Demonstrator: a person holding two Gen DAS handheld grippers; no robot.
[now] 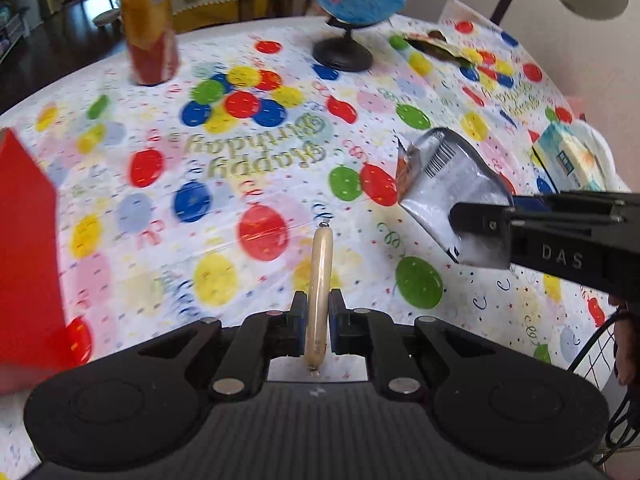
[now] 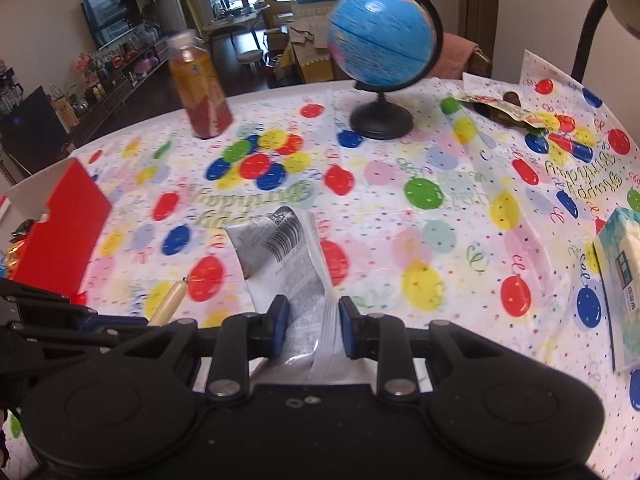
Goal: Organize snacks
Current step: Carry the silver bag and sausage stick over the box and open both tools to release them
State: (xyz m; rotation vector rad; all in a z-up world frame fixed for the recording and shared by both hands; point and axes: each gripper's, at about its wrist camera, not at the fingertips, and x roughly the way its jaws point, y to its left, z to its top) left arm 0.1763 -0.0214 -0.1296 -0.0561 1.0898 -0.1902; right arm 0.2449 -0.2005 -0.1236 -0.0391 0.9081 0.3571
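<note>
The left tongs (image 1: pixel 318 320) are closed tight on a pale sausage stick (image 1: pixel 319 280), which stands up between the blue pads with its clipped tip pointing away from the tongs and its lower end poking out below them. The right tongs (image 2: pixel 313 326) are nearly closed, pinching a silver snack packet (image 2: pixel 286 256); the crumpled foil sits between the two pads and its printed back, with a barcode and a square code, fans out ahead of them. Both snacks are lifted clear of the counter (image 1: pixel 280 208), which is covered by a balloon-patterned birthday cloth. From the left wrist view, the right tongs (image 1: pixel 480 236) reach in from the right side with the packet (image 1: pixel 444 184) hanging off their tip, just beside and ahead of the sausage. To the left of both tongs stands a red box (image 2: pixel 64 236), its open top showing a notched white flap in the right wrist view. Far ahead, a bottle of orange drink (image 2: pixel 200 88) stands to the left and a blue globe (image 2: pixel 380 40) on a black stand to the right. Off to the right of the right tongs lies a tissue pack (image 2: pixel 620 288), and beyond it, near the far edge, another snack wrapper (image 2: pixel 500 110).
</note>
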